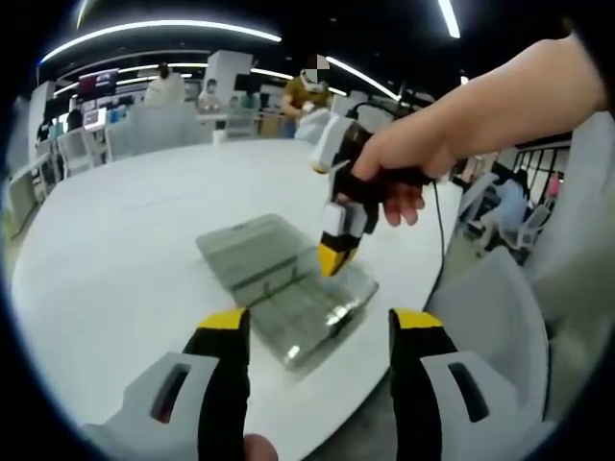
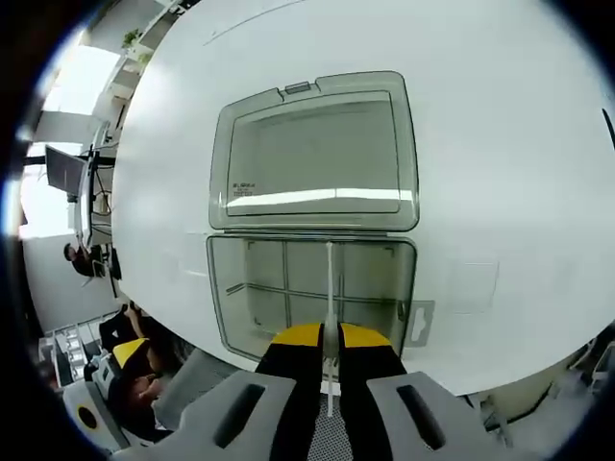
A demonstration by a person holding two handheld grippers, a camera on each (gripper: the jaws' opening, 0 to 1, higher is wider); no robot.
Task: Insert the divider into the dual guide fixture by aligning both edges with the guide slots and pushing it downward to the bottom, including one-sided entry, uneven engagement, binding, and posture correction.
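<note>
A clear plastic compartment box [image 1: 274,288] lies with its lid folded flat on the white round table [image 1: 125,250]. In the right gripper view I look straight down on its lid [image 2: 312,158] and its gridded base [image 2: 259,293]. A thin pale divider [image 2: 330,279] runs across the base along the middle, and my right gripper [image 2: 329,333] is shut on its near end. In the left gripper view a hand holds that right gripper [image 1: 336,257] tips-down over the box's base. My left gripper [image 1: 320,325] hovers open in front of the box, touching nothing.
The box sits close to the table's near edge [image 1: 384,384]. White chairs [image 1: 500,327] stand by that edge on the right. Desks, shelves and people [image 1: 306,91] are far behind the table. A cable [image 1: 440,230] trails from the right gripper.
</note>
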